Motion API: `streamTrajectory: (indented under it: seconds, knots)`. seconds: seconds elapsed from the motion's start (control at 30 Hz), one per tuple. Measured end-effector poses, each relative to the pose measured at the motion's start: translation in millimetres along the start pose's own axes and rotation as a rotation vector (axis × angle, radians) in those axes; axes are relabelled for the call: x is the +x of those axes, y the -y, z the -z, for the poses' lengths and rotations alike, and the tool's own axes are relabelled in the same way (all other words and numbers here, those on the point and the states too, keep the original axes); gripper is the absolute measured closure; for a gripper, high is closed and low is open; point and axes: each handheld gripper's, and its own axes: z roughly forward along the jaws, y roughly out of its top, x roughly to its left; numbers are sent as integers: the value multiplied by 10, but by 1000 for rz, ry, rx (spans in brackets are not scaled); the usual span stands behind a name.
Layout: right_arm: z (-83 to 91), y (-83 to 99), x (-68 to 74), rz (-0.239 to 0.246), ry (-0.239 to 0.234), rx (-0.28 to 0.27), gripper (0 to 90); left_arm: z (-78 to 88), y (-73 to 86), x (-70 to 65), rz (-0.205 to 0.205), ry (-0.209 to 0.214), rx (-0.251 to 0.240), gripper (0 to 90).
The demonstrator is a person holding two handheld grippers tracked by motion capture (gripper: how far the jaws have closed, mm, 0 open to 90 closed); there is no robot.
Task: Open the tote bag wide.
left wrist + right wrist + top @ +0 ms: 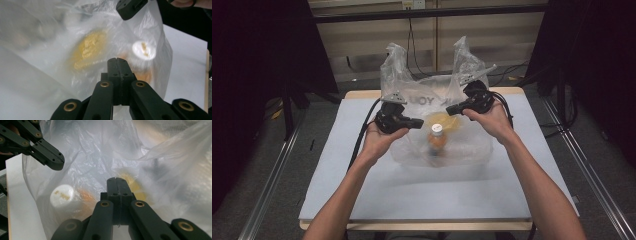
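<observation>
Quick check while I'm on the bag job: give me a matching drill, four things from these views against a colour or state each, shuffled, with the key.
Things:
1. plastic bag
2. bottle cap
3. left tongs
4. table top

Colour or state:
A. jaws shut together
B. pale blue-grey, flat
C. translucent, crinkled, handles standing up
D. white, round, seen through the bag

Pairs: 1-C, 2-D, 3-A, 4-B

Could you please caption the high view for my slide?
Both shut grippers, left and right, at a clear plastic bag holding a bottle.
</observation>
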Motion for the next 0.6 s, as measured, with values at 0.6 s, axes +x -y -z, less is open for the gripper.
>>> streamTrajectory:
  seconds: [0.6]
  knots:
    - [51, 495, 274, 12, -40, 14, 900, -179, 470, -242, -18, 75, 97, 900]
